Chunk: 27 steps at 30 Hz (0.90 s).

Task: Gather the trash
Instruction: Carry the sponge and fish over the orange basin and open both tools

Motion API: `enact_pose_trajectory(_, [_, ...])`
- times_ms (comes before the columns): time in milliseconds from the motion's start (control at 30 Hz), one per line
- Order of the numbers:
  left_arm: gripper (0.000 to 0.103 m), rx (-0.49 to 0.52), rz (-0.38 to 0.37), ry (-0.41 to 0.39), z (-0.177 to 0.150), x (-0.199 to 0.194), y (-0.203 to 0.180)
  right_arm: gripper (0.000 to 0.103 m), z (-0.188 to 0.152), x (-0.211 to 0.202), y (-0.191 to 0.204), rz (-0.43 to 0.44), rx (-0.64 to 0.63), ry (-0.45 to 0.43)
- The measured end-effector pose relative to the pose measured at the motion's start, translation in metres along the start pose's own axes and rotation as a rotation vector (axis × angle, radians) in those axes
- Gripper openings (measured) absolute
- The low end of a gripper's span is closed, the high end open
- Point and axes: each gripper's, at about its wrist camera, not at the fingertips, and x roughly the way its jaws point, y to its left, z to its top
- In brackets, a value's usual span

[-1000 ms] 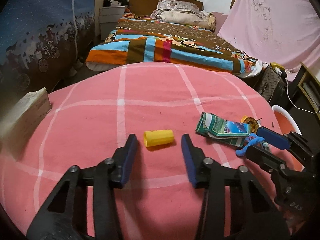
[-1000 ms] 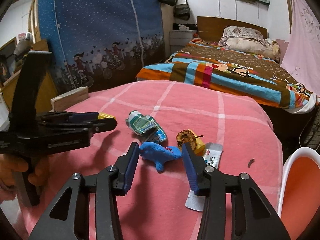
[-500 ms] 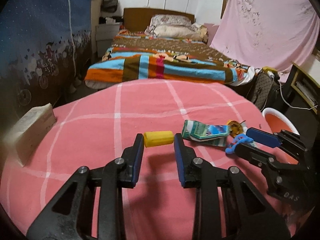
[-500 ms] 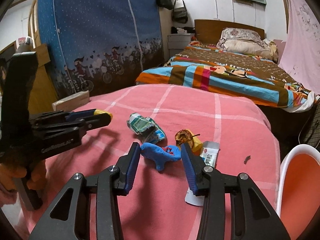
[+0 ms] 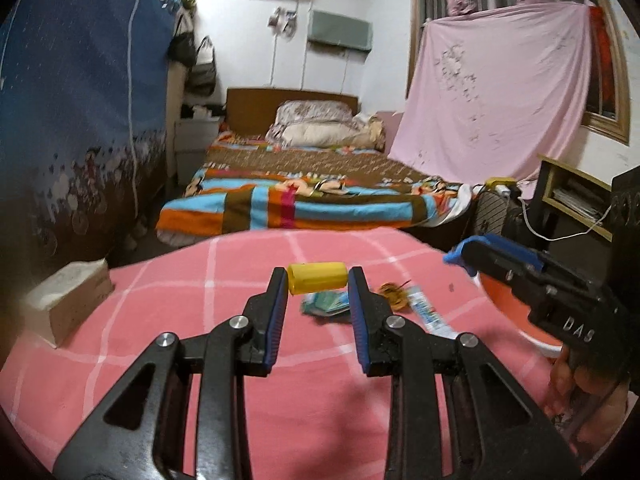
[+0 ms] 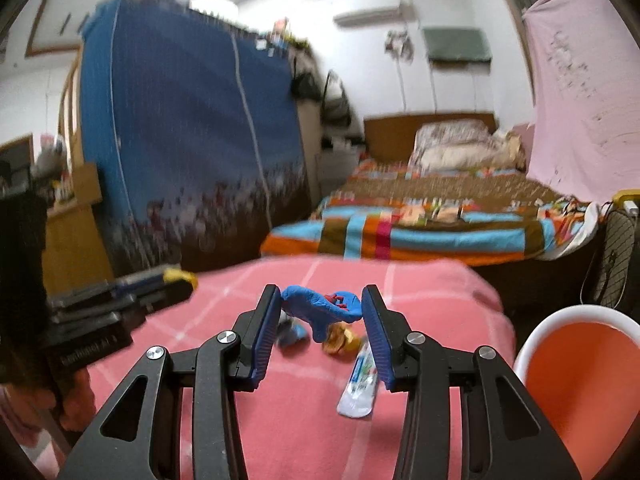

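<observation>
My left gripper [image 5: 317, 280] is shut on a small yellow cylinder [image 5: 318, 277], held lifted above the pink checked tablecloth [image 5: 168, 312]. My right gripper [image 6: 320, 304] is shut on a crumpled blue wrapper [image 6: 320, 306] with red marks, also raised off the table. On the cloth below lie a green crushed packet [image 5: 326, 304], a brown-gold crumpled wrapper [image 6: 340, 338] and a flat white sachet [image 6: 360, 380]. From the left wrist view the right gripper [image 5: 460, 254] shows at the right; the left gripper [image 6: 180, 276] shows at the left of the right wrist view, its yellow load peeking out.
A round bin [image 6: 576, 376] with a white rim and orange inside stands at the table's right edge. A beige box [image 5: 68, 300] sits on the table's left side. Beyond the table are a bed with a striped blanket [image 5: 304, 204] and a blue wardrobe cover [image 6: 188, 152].
The left jaws closed on the yellow cylinder and lifted it off the cloth. The right gripper, holding the blue wrapper, rose too. Both views tilted up toward the room.
</observation>
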Motion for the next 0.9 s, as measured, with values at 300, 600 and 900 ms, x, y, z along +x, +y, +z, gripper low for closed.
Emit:
enact_pose_trajectory(300, [0.015, 0.078, -0.070, -0.105, 0.011, -0.011, -0.047, 0.040, 0.012, -0.050, -0.020, -0.112, -0.029, -0.235])
enact_pose_trajectory(600, [0.015, 0.138, -0.171, -0.154, 0.018, -0.010, -0.099, 0.040, 0.013, -0.089, -0.065, -0.232, 0.027, -0.293])
enact_pose_trajectory(900, [0.015, 0.159, -0.296, -0.130, 0.016, 0.004, -0.148, 0.040, 0.003, -0.116, -0.102, -0.351, 0.098, -0.268])
